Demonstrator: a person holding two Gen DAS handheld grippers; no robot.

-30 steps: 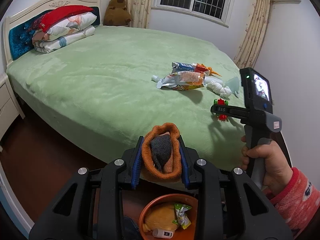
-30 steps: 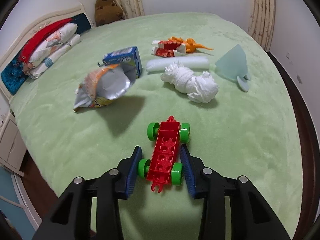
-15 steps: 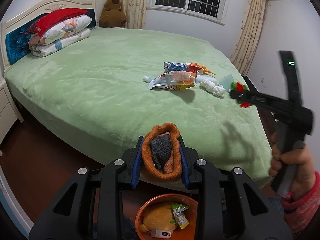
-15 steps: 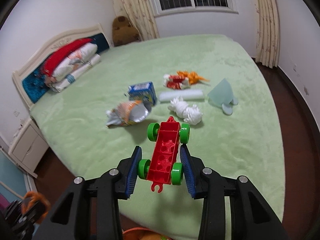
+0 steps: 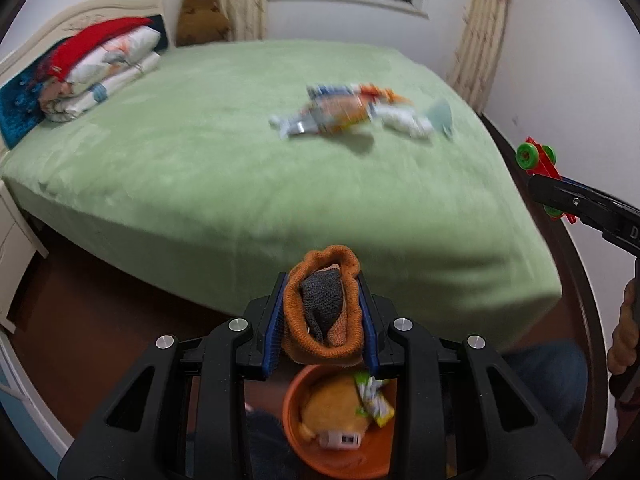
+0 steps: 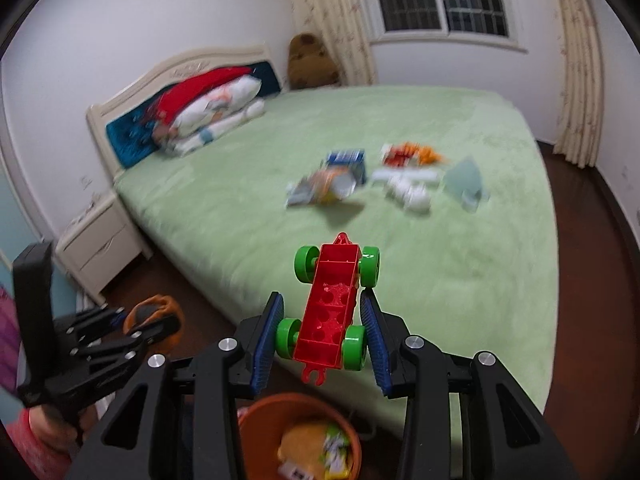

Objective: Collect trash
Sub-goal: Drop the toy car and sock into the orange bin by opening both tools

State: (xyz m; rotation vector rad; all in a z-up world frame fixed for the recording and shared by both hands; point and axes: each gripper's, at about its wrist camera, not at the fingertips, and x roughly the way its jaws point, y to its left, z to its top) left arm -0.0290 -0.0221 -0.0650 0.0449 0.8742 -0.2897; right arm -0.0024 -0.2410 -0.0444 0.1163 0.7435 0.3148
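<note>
Both my grippers are tilted downward, left gripper (image 5: 323,322) clamped tight, right gripper (image 6: 329,330) clamped too, jaws barely apart.

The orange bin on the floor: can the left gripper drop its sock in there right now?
Probably yes. The left gripper, shut on the orange sock, hangs just above the orange bin. The bin's mouth is open, with only trash low inside, and nothing sits between them.
</note>
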